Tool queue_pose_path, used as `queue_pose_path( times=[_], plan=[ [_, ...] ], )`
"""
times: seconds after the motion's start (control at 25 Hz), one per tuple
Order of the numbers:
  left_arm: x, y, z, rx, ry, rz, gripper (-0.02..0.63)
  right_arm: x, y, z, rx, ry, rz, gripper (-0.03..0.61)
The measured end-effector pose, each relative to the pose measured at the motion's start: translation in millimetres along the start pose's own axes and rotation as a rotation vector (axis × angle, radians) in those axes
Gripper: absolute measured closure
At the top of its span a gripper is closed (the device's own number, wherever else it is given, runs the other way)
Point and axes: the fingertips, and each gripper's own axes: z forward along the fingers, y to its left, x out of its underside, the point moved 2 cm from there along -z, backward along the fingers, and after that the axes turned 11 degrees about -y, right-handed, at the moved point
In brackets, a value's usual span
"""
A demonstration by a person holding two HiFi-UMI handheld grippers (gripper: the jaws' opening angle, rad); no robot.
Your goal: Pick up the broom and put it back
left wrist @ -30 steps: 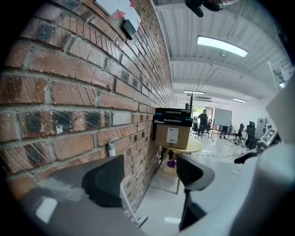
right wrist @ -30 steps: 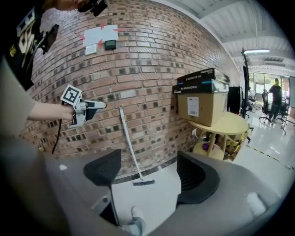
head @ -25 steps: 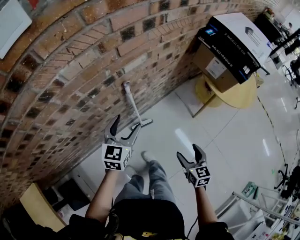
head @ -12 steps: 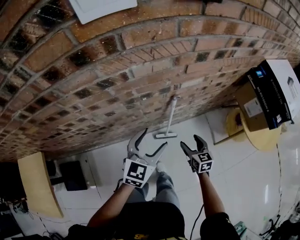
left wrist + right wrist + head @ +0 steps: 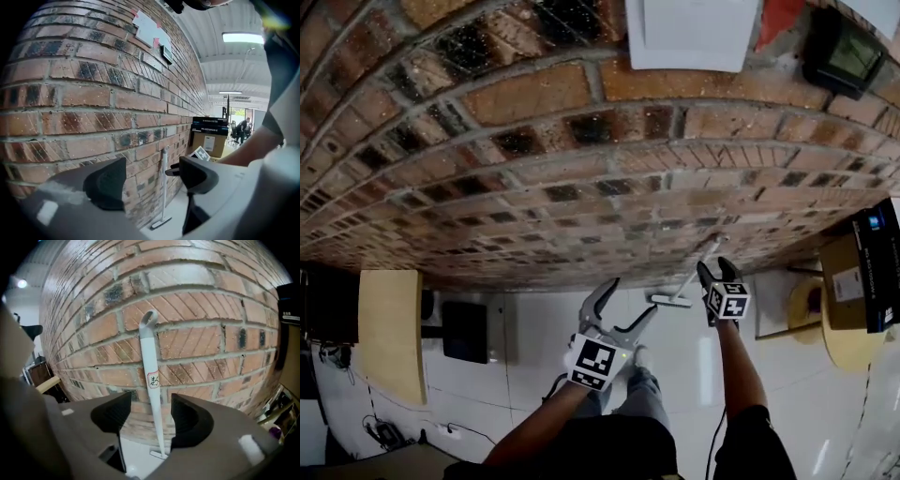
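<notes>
The white broom leans upright against the brick wall, its head on the white floor. My right gripper has come up to the top of the handle. In the right gripper view the handle stands in the gap between the jaws, which are closing, and neither pad touches it. My left gripper hovers lower left of the broom, wide open and holding nothing. From the left gripper view I see the broom ahead, with the right gripper's fingertip beside its handle.
A cardboard box sits on a round yellow table at the right. A wooden tabletop and a black box stand by the wall at the left. A white sheet hangs on the bricks.
My right gripper has swept forward to the broom's handle and its jaws have narrowed. The left gripper has moved forward a little. The view has swung toward the wall.
</notes>
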Motion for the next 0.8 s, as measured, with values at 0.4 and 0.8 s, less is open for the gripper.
queue_pose_path(
  times=[0.4, 0.8],
  plan=[
    [-5, 25, -24, -0.093, -0.014, -0.022, 0.258, -4, -9, 38, 0.048, 0.043, 0.038, 0.449],
    [-13, 26, -34, -0.077, -0.035, -0.055, 0.258, 14, 0, -26, 0.105, 0.2, -0.043, 0.471]
  ],
)
